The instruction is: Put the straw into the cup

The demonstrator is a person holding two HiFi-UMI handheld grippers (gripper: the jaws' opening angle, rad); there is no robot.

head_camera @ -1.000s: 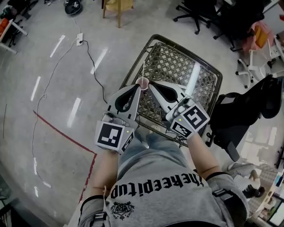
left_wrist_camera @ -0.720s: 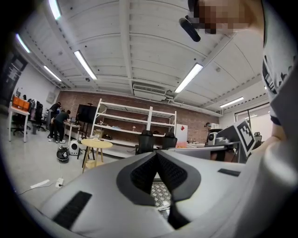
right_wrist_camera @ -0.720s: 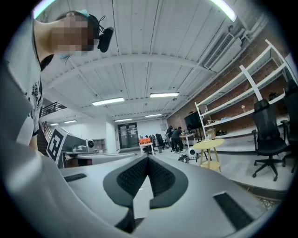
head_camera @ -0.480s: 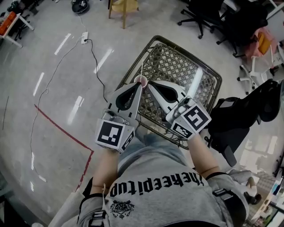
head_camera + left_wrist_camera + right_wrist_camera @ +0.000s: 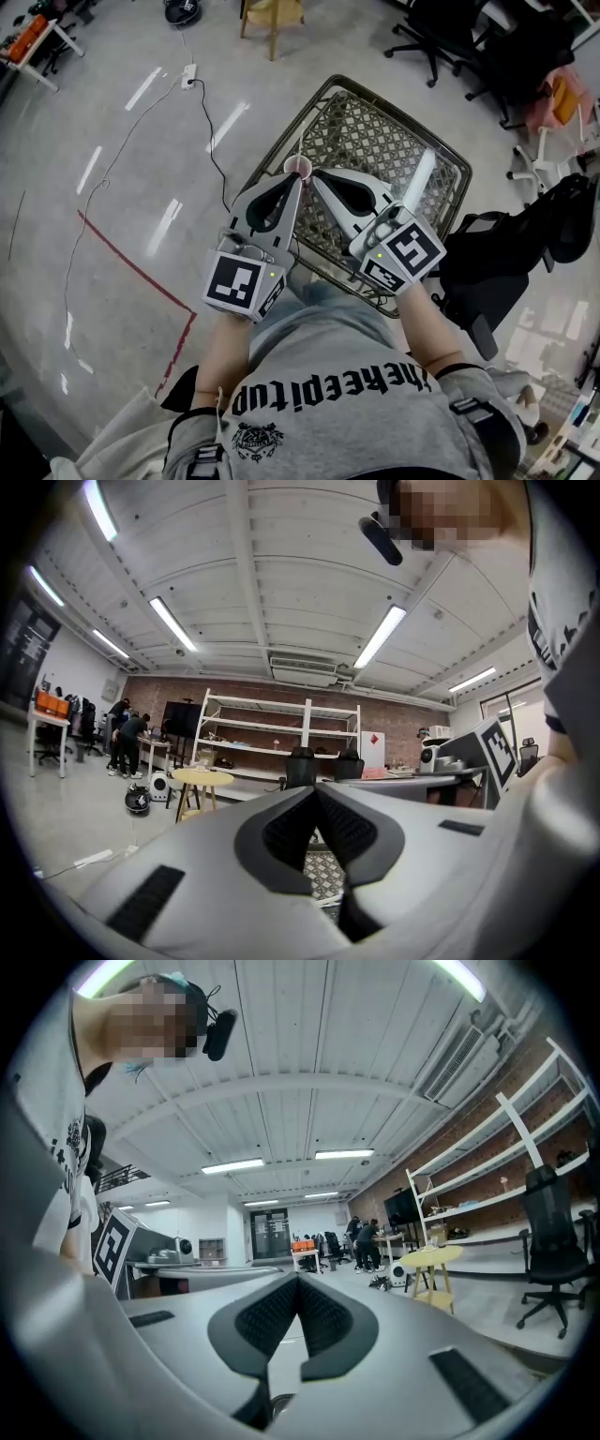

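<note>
Below the person's chest stood a woven table with a dark rim, the largest thing in reach, and both arms were held out over its near edge. The 2 grippers pointed forward and leaned toward each other, so that their tips almost met. The left gripper was clenched: in the left gripper view its jaws pressed together at the tip, and I could see nothing between them. The right gripper was clenched too, its jaws meeting at the tip with nothing visible in them.

Just in front of the 2 tips was a small pinkish cup, on the near left part of the table. The left tip seemed to touch its near side; the right tip was just beside it. If either of them gripped the rim, I could not tell.

The straw showed only as 1 thin pale line. It rose from the cup, with its long axis pointing away from the person, beyond both tips. I judged that it stood already inside the cup, nearer to the left gripper.
</note>
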